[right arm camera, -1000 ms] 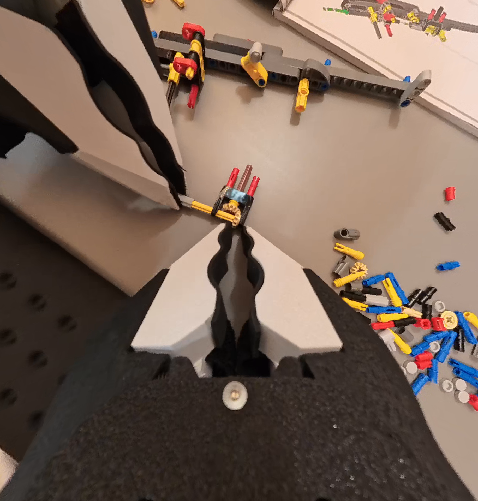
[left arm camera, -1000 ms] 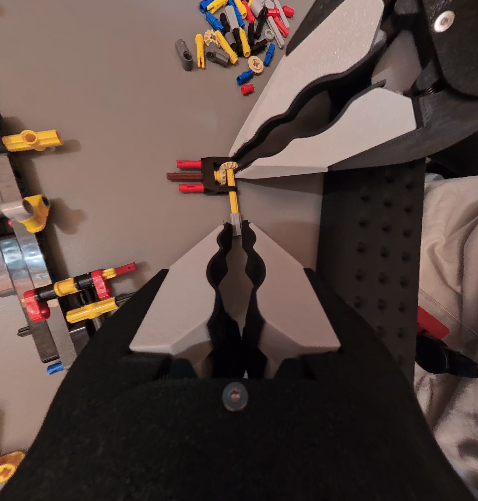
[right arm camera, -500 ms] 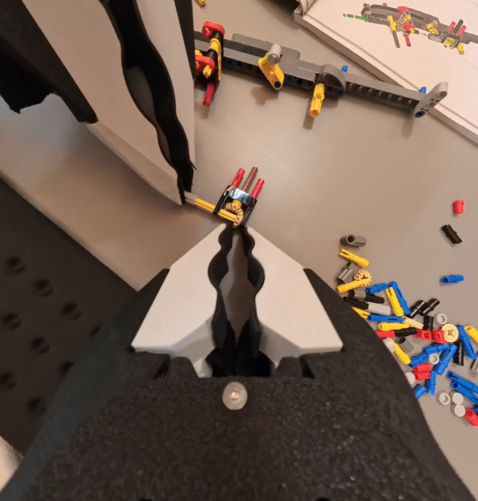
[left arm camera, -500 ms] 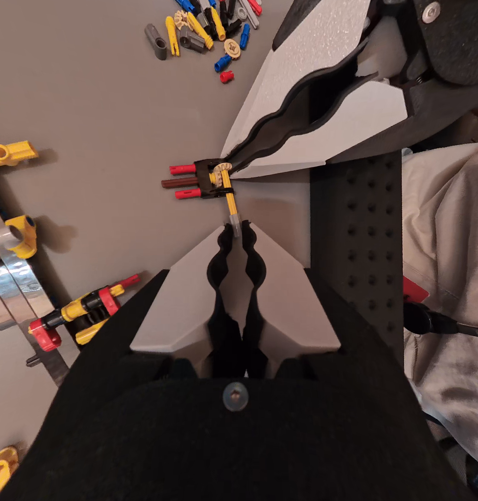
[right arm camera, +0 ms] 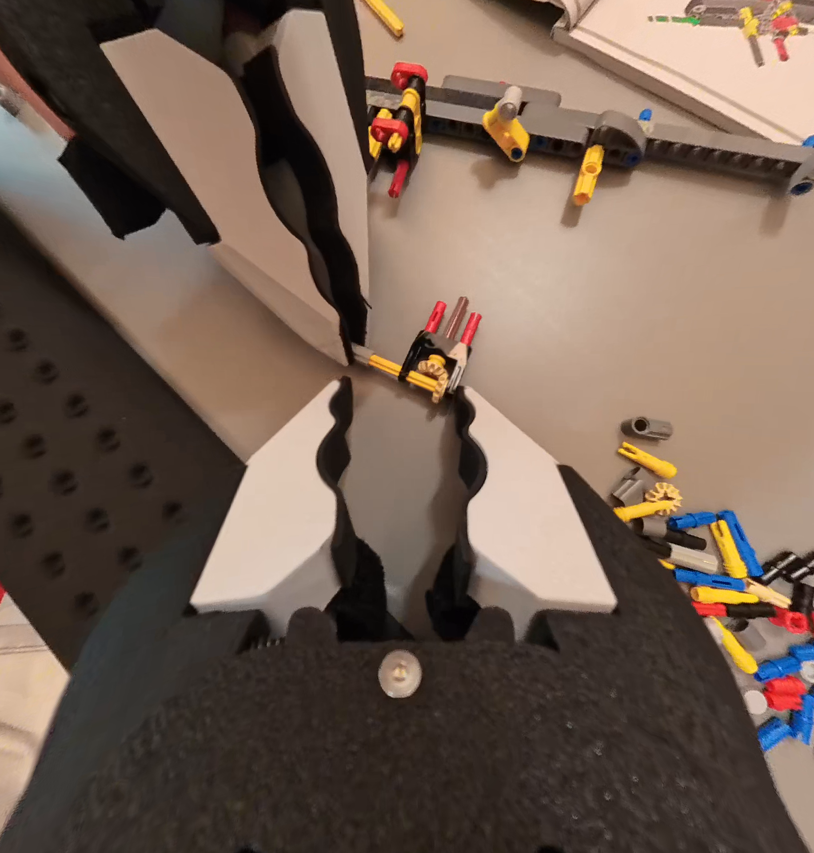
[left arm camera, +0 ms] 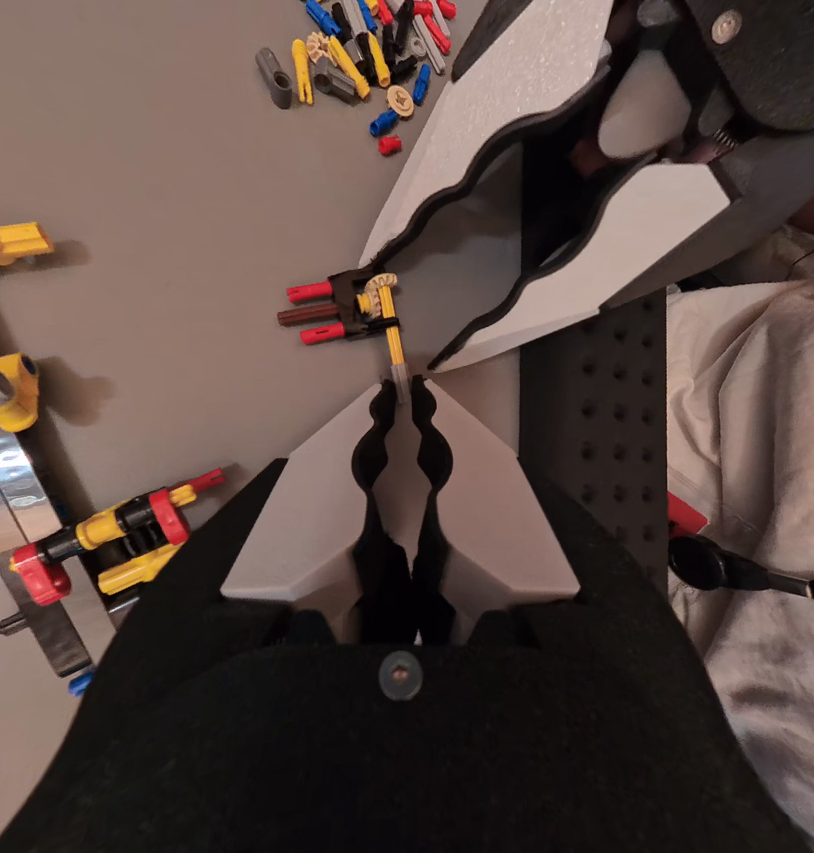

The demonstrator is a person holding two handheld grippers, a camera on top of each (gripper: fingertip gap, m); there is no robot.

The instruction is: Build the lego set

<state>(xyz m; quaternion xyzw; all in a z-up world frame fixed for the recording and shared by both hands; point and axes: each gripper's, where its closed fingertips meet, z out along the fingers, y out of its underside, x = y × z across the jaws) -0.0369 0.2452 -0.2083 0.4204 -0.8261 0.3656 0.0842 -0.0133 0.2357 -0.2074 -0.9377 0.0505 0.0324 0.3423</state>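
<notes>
Lego sub-assembly (left arm camera: 349,307) | above tabletop (left arm camera: 165,161), left gripper (left arm camera: 401,385) pinching its yellow axle's (left arm camera: 393,339) grey end | right gripper (right arm camera: 398,392) spread wide beside it | advice: regrip black frame squarely, keep axle level.

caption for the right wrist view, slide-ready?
Right gripper open beside a small gear assembly that the left gripper holds by its yellow axle, loose pins at right.

Left gripper (left arm camera: 401,387) fingers pinched nearly together; right gripper (right arm camera: 398,385) fingers spread apart.
</notes>
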